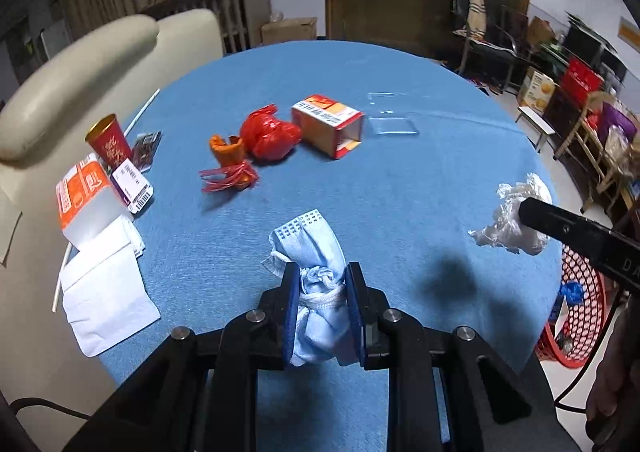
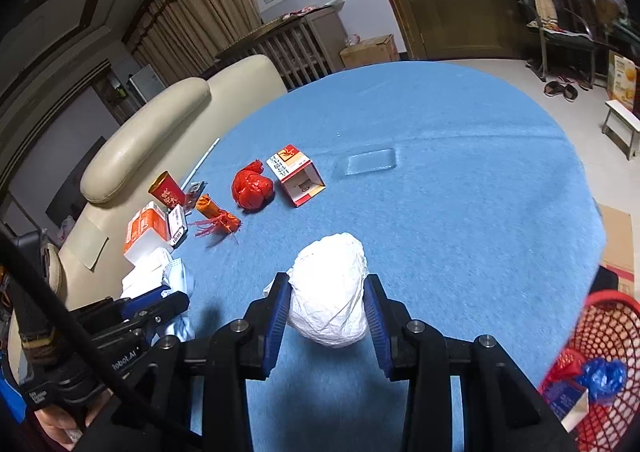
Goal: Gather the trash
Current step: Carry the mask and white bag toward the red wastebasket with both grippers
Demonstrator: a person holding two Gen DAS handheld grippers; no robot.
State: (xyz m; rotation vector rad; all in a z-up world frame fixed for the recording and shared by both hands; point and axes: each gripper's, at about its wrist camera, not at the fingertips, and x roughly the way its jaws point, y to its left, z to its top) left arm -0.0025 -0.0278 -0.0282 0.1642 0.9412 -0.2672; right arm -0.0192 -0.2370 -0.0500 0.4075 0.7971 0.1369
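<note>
My left gripper is shut on a crumpled light-blue face mask, held above the blue tablecloth. My right gripper is shut on a white crumpled plastic bag; the left wrist view shows that bag at the right with a black finger on it. A red mesh basket beside the table's right edge holds blue and red trash. On the table lie a red plastic bag, an orange-red open box, an orange wrapper with red strings and a red paper cup.
At the table's left edge lie an orange-white carton, a barcode box, white napkins and a straw. A clear plastic tray sits further back. A cream sofa borders the left; chairs and boxes stand at the right.
</note>
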